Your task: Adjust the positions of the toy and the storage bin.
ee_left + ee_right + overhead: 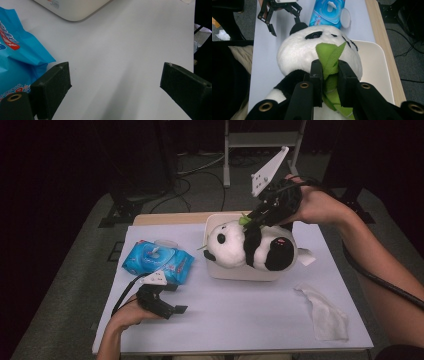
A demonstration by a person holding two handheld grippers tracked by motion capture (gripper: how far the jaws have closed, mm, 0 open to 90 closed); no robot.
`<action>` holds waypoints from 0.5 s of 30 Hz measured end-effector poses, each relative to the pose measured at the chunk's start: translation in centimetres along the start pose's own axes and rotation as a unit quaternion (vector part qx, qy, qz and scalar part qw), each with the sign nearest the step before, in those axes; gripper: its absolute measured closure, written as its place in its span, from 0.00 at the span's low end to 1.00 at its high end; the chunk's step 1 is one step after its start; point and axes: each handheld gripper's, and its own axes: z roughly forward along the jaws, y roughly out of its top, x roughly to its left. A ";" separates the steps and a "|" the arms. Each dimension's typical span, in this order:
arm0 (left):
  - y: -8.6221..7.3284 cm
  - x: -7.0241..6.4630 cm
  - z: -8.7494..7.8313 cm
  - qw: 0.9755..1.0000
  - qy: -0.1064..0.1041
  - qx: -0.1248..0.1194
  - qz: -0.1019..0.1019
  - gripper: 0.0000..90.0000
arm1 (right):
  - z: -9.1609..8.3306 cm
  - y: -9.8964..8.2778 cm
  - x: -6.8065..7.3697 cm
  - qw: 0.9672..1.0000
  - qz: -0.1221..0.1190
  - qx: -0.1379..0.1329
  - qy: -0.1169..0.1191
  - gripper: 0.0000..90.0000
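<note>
Where the table's near edge meets the person's forearms, the listing begins.

Left hand: enters at the near left corner, wrist low, resting close to the white surface. Left gripper: points level toward the table's middle, cable looping back along the wrist; in the left gripper view its jaws stand wide apart with only bare tabletop between them, gripping nothing.

Crumpled white wipe: lies flat at the near right, well apart from both grippers.

Blue wipes pack: just beyond the left gripper, near the left side; white flip lid open on top. Red and white print shows on the wrapper, too small and skewed to read.

Cream tray: past the table's middle, its near wall facing the person; a small label at one corner is seen in the left gripper view, writing illegible.

Panda plush: lies on its side in the tray, head toward the left, black limbs toward the right.

Green leaf: a cloth piece at the panda's mouth, over the head, standing up between the right gripper's pads.

Right gripper: comes down at a slant from the far right, grey plate tilted up above it; jaws clamped narrowly on the green leaf.

Right hand: farthest item, raised above the tray's far edge, forearm stretching back along the right side.
</note>
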 end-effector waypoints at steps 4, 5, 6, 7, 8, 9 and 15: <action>-0.1 0.0 -0.1 1.000 0.000 0.000 -0.001 0.10 | -0.1 0.4 -0.6 1.000 0.001 0.000 -0.001 0.84; -0.1 0.1 0.0 1.000 0.000 0.001 -0.001 0.10 | -0.2 0.5 -0.7 1.000 0.000 0.001 -0.002 0.84; -0.1 0.1 0.0 1.000 -0.001 0.003 0.000 0.10 | -0.2 0.6 -0.9 1.000 -0.001 0.000 -0.002 0.84; -0.1 0.1 0.0 1.000 -0.001 0.003 -0.001 0.10 | -0.2 0.6 -1.0 1.000 -0.001 0.000 -0.001 0.84; -0.1 0.1 0.0 1.000 -0.001 0.003 -0.001 0.10 | -0.2 0.7 -1.2 1.000 -0.001 0.002 -0.002 0.84; -0.1 0.1 0.0 1.000 -0.001 0.003 -0.001 0.10 | -0.1 0.7 -1.4 1.000 -0.001 0.002 -0.002 0.84; -0.3 0.2 0.1 1.000 -0.003 0.003 -0.007 0.10 | 0.4 0.5 -3.1 1.000 0.010 0.002 0.002 0.84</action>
